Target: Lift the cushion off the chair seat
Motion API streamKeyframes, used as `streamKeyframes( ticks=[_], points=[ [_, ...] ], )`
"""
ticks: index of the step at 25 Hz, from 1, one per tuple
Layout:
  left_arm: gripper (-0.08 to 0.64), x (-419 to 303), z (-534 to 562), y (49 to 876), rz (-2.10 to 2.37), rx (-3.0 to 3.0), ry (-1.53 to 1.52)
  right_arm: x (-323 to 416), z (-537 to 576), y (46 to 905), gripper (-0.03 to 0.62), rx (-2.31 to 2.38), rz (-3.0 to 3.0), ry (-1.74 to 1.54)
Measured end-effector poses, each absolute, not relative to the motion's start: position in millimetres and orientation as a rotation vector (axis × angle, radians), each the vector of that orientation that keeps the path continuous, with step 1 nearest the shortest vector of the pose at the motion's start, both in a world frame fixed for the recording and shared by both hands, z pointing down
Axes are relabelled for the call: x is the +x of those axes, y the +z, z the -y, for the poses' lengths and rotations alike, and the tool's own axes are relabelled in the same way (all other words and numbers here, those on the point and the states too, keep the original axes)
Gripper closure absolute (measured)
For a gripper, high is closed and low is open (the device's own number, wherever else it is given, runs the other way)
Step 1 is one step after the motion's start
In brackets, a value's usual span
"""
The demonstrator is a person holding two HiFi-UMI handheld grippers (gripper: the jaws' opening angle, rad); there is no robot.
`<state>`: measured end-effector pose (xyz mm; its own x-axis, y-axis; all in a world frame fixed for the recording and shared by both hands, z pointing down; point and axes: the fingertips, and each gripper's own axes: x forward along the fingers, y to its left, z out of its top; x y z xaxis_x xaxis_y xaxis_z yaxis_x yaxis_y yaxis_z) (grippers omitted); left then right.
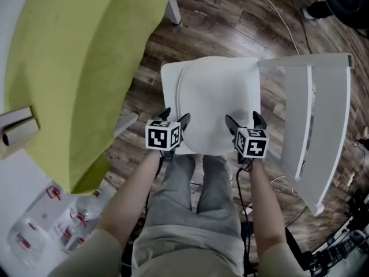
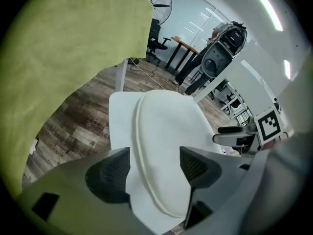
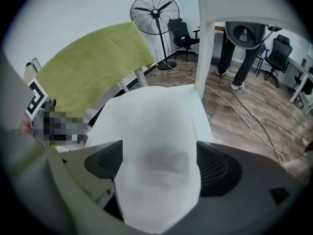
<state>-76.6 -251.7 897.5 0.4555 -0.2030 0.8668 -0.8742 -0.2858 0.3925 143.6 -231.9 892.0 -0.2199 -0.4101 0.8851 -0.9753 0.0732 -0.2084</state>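
Observation:
A white cushion (image 1: pixel 216 97) with a piped seam lies on the seat of a white chair (image 1: pixel 314 117), whose slatted back stands to the right. My left gripper (image 1: pixel 174 119) hangs open over the cushion's near left edge (image 2: pixel 156 151). Over the near right corner my right gripper (image 1: pixel 245 120) is open too, the cushion (image 3: pixel 156 146) showing between its pads without contact. Both pairs of jaws stand wide. In the right gripper view, the left gripper's marker cube (image 3: pixel 35 99) shows at the left.
A yellow-green cloth (image 1: pixel 75 68) drapes over a table at the left. A white table leg (image 1: pixel 173 10) stands behind the chair. Cables (image 1: pixel 277 16) run over the wooden floor. A pedestal fan (image 3: pixel 155 13) and office chairs stand far off. A person's legs (image 3: pixel 242 58) stand beyond the chair.

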Motion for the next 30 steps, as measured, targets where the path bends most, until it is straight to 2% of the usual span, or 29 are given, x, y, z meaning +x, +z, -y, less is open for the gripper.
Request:
streamKeyframes(
  ticks=[8,11,18,20,21,22,25,28,29,30],
  points=[
    [0.245,-69.2,251.2,932.4,0.928,1.739,0.949,160.1,239.9,923.8,0.114,1.425,1.61,1.197],
    [0.218,-73.2,250.2,943.5,0.977,1.683,0.941,159.6,238.1,929.6,0.114,1.405,1.569,1.205],
    [0.219,-73.9,249.0,949.1,1.019,1.66,0.977,159.9,234.1,935.6,0.115,1.465,1.509,1.187],
    [0.239,-68.7,248.6,948.2,1.015,1.677,0.988,157.7,234.1,933.9,0.121,1.458,1.512,1.189],
    [0.267,-64.8,248.1,947.4,1.008,1.684,0.979,156.0,234.0,932.6,0.148,1.451,1.512,1.192],
    [0.329,-60.9,247.4,946.7,1.002,1.687,0.967,154.7,233.6,931.2,0.172,1.445,1.511,1.191],
    [0.362,-55.3,245.6,944.3,0.992,1.688,0.966,156.7,231.2,925.6,0.252,1.431,1.496,1.169],
    [0.426,-54.6,247.4,936.6,0.98,1.69,0.956,169.1,230.4,917.8,0.469,1.436,1.48,1.148],
    [0.442,-54.9,247.7,933.0,0.977,1.693,0.95,172.3,229.7,916.1,0.521,1.44,1.483,1.166],
    [0.451,-54.6,247.6,928.9,0.972,1.698,0.944,173.7,228.8,914.1,0.541,1.442,1.493,1.192]
  ],
)
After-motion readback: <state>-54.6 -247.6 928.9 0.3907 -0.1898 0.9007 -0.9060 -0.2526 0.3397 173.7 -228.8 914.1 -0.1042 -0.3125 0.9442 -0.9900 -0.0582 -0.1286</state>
